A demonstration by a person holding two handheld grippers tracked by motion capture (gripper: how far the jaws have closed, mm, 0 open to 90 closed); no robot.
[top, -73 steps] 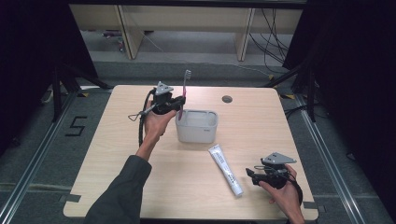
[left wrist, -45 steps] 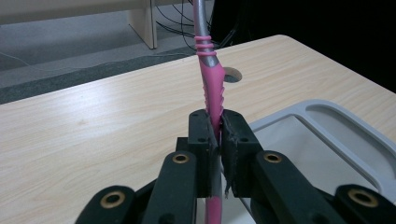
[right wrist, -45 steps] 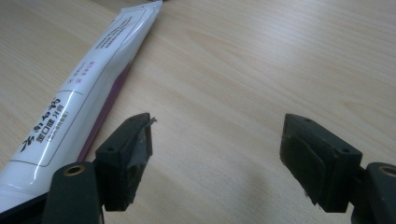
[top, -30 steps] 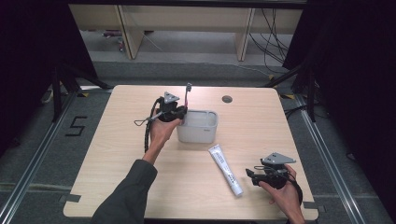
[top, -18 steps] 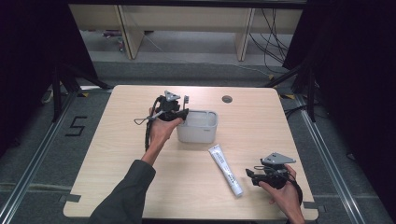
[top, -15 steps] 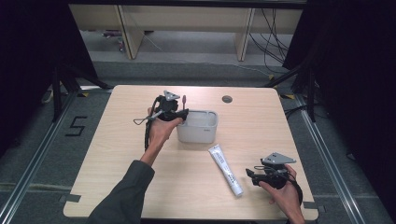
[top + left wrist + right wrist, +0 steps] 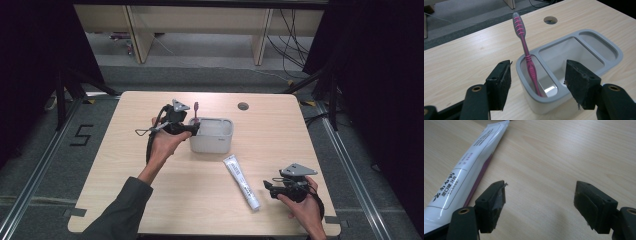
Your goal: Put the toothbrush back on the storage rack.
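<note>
Table: pale wooden tabletop [image 7: 150, 200] with a small round hole [image 7: 243, 106] near its far edge.
Holder: grey plastic rectangular holder [image 7: 212, 135] standing around mid-table.
Toothbrush: pink toothbrush [image 7: 196, 114] stands upright at the holder's left end, head up.
Left gripper: black left gripper [image 7: 192, 131] held in a hand, its tip just beside the holder's left end.
Toothpaste: white toothpaste tube [image 7: 241, 181] lying flat, nearer than the holder.
Right gripper: black right gripper [image 7: 267, 187] just beside the tube's near end, low over the table.
</note>
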